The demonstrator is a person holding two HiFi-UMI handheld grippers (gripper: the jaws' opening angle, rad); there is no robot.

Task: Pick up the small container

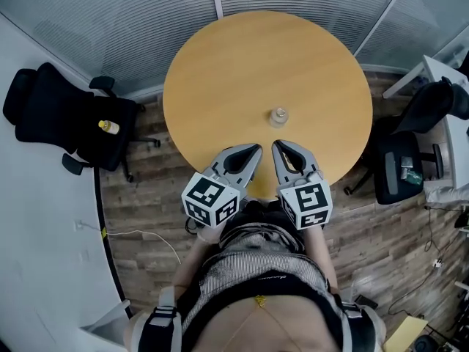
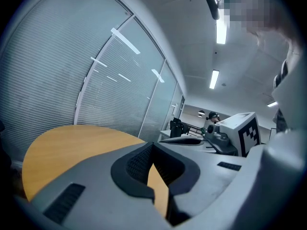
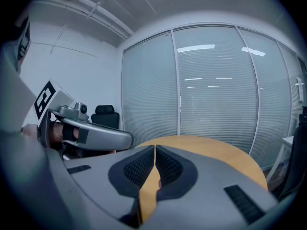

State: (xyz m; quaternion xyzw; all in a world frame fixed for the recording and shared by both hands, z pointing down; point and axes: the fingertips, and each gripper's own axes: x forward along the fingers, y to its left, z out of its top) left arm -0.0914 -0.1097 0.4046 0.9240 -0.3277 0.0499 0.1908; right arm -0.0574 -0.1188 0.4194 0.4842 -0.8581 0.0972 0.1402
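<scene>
head view: overhead, steeply down on table (image 1: 220, 72)
left gripper view: low, close, across table
right gripper view: low, close, same table

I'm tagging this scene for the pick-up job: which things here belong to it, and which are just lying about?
For the job:
- small container, standing on the round table
- left claw and right claw, both shut and empty

Lying about:
- yellow bottle on the black chair
- second chair at the right
</scene>
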